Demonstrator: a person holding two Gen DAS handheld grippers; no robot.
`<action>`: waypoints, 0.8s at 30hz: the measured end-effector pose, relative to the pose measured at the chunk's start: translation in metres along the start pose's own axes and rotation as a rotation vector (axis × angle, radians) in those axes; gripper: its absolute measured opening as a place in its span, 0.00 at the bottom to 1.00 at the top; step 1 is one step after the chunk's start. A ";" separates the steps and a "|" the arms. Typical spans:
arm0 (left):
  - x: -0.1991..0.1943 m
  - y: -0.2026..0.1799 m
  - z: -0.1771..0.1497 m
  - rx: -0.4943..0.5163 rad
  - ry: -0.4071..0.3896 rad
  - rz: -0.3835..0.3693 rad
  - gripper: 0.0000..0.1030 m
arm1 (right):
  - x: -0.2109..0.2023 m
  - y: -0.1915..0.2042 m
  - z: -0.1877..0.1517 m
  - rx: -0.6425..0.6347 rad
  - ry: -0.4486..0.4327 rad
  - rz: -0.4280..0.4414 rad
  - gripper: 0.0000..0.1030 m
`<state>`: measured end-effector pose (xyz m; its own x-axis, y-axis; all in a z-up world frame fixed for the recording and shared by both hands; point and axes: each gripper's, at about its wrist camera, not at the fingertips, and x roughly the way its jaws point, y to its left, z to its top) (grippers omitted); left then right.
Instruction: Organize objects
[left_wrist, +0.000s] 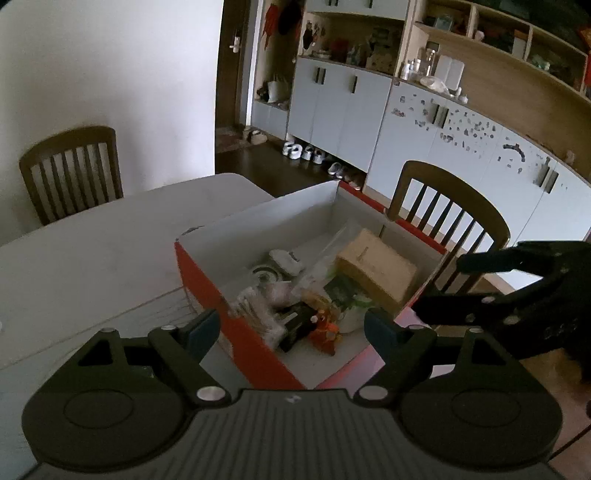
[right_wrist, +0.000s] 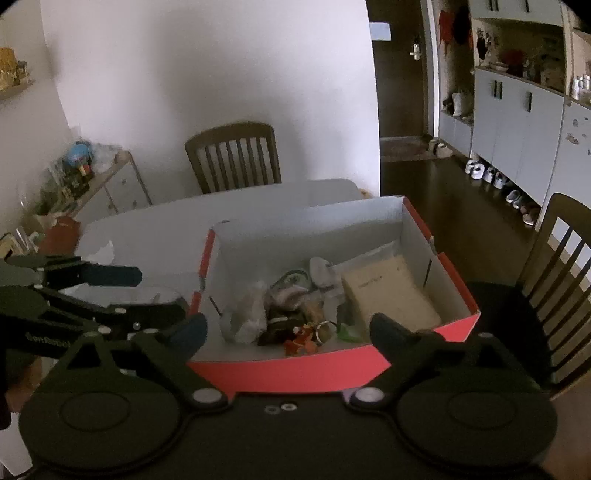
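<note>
2 empty claws, the left claw (left_wrist: 291, 328) and the right claw (right_wrist: 288, 326), gape wide at the near rim of the red box (right_wrist: 295, 369) on the worktop (left_wrist: 92, 258), its jumbled small items (right_wrist: 295, 317) lying just ahead and below both, neither nearer.

The left gripper (left_wrist: 291, 328) is matte black plastic: two flat angular linkage arms on silver round-headed screws, each ending in a finger faced with a dark blue pad (left_wrist: 201, 328), above a ribbed grey housing flanked by two large round discs with raised rings. The right gripper (right_wrist: 288, 328) is built alike (its housing looks darker and smoother), with two small silver rings set at the middle of the front edge. Seen from the right wrist view, the left gripper's side arm carries pale lettering, too blurred to read.
</note>
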<state>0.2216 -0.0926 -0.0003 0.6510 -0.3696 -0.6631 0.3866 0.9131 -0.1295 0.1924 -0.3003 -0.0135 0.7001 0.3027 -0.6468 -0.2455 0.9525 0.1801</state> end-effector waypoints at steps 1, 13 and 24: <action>-0.002 0.000 -0.001 -0.001 -0.001 -0.003 0.92 | -0.003 0.002 -0.001 0.000 -0.009 -0.005 0.99; -0.028 0.008 -0.016 -0.022 -0.065 -0.010 1.00 | -0.026 0.017 -0.015 0.013 -0.060 -0.015 1.00; -0.040 0.008 -0.022 -0.039 -0.103 -0.034 1.00 | -0.031 0.020 -0.019 0.016 -0.070 -0.012 1.00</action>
<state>0.1838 -0.0663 0.0090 0.7023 -0.4144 -0.5788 0.3851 0.9050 -0.1808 0.1535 -0.2915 -0.0039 0.7481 0.2921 -0.5958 -0.2264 0.9564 0.1847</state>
